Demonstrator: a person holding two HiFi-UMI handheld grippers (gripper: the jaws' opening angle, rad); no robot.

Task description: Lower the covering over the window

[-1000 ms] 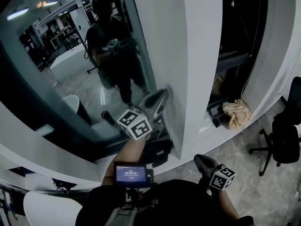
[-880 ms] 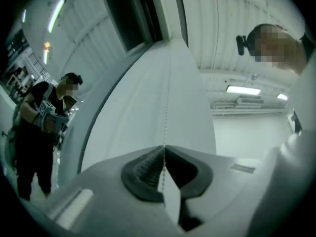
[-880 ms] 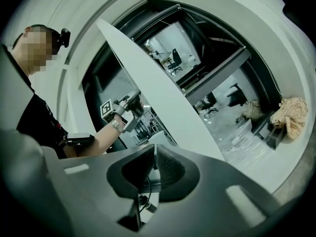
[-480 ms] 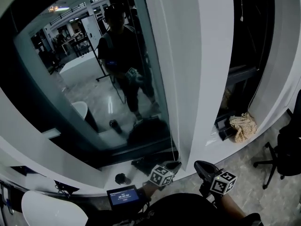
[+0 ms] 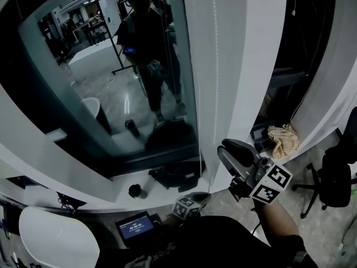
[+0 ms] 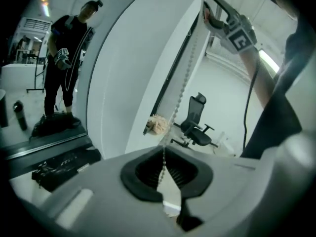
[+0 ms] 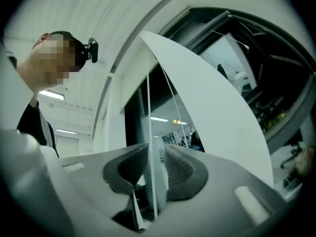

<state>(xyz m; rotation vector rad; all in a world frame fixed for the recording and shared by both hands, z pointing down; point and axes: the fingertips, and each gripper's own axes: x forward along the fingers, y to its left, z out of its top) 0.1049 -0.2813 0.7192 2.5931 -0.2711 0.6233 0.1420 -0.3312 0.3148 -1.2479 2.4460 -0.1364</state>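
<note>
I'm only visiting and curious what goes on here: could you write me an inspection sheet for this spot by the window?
Surface: white window sill, partly bare.
Job's things: bead chain hangs beside the white pillar; window glass uncovered where seen.
Clutter: flat black object and small dark round object on the sill; crumpled beige cloth on the next ledge.
Grippers: left gripper low, shut on the bead chain; right gripper higher, its jaws have just been opening, chain between them unpressed.
Cables: dark cable along the right forearm.
Surroundings: office chair, tiled floor.
</note>
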